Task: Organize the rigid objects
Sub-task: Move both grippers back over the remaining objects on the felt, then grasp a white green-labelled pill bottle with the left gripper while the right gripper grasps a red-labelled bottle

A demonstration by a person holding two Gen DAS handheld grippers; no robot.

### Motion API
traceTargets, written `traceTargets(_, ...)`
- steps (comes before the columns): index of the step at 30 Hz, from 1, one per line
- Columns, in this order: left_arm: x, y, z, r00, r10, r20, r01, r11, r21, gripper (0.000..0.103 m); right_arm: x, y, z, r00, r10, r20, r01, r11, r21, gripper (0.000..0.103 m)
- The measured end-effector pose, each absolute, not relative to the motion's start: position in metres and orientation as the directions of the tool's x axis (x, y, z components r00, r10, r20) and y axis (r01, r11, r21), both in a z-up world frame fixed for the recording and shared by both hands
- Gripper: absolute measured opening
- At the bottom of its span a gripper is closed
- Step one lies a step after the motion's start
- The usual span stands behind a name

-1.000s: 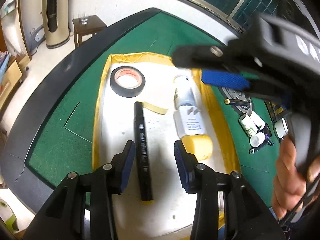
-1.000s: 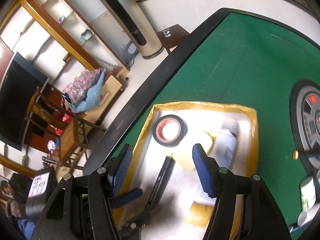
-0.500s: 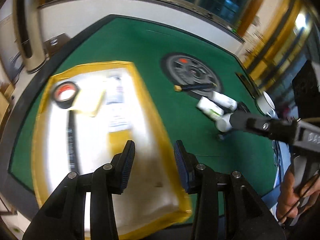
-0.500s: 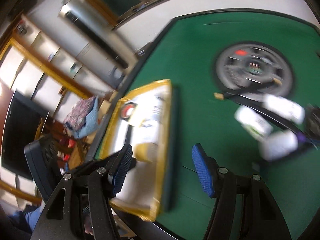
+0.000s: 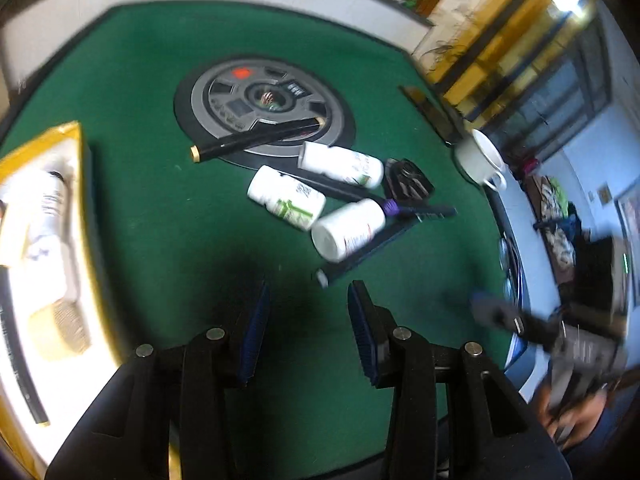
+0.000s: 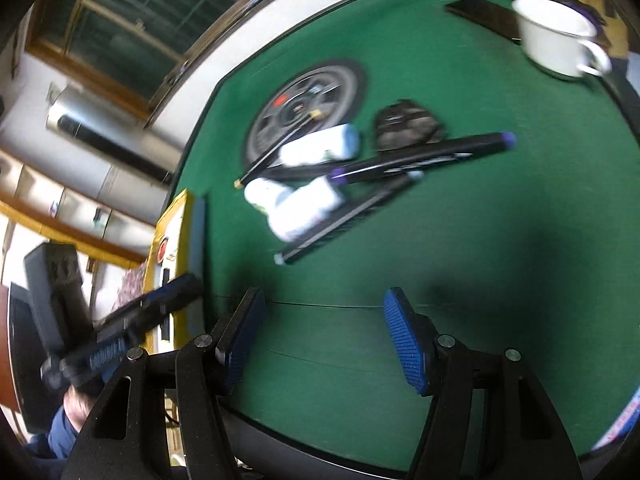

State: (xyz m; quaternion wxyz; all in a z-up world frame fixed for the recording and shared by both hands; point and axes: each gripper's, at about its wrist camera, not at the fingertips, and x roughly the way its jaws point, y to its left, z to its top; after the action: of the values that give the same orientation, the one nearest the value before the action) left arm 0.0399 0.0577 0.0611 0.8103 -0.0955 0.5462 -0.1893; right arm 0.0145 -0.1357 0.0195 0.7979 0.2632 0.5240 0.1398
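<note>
Both grippers empty, jaws spread: left gripper (image 5: 307, 332), right gripper (image 6: 324, 340). 3 white plastic bottles (image 5: 347, 229) and black marker pen (image 6: 420, 160) are heaped mid-bench, ahead; marker's axis crosswise. Right judged nearer.

Table (image 5: 168, 208) – matt green felt; bottles (image 5: 286, 202) – glossy plastic.

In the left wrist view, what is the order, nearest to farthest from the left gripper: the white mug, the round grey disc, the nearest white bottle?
From the left gripper:
1. Nearest white bottle, just ahead, slightly right.
2. Round grey disc, farther ahead on the felt.
3. White mug, far right at the table edge.
</note>
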Motion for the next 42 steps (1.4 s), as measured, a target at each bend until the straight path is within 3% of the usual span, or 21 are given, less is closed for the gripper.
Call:
traceTargets(7, 0.098, 0.052, 0.048, 0.266, -0.426, -0.865, -0.082, 0.884, -0.461, 0.038, 0.000, -0.176, 0.021, 0.459, 0.476, -0.751, 0.086, 0.817, 0.570, 0.057)
traceTargets(14, 0.129, 0.037, 0.021, 0.194, -0.342, -0.920, -0.179, 0.909, -0.375, 0.038, -0.007, -0.201, 0.023, 0.490, 0.458, -0.742, 0.109, 0.812, 0.574, 0.058)
traceTargets(21, 0.128, 0.025, 0.014, 0.188, -0.359, -0.914, 0.010, 0.932, -0.364, 0.038, -0.002, -0.192, 0.026, 0.473, 0.470, -0.745, 0.082, 0.819, 0.568, 0.057)
traceTargets(30, 0.060, 0.052, 0.017, 0.162, -0.358, -0.920, 0.137, 0.931, -0.338, 0.038, 0.026, -0.150, 0.034, 0.424, 0.525, -0.738, -0.010, 0.818, 0.575, 0.057)
traceTargets(42, 0.030, 0.069, 0.020, 0.175, -0.350, -0.920, 0.171, 0.931, -0.322, 0.038, 0.128, -0.055, 0.029, 0.306, 0.622, -0.720, -0.094, 0.773, 0.628, 0.057)
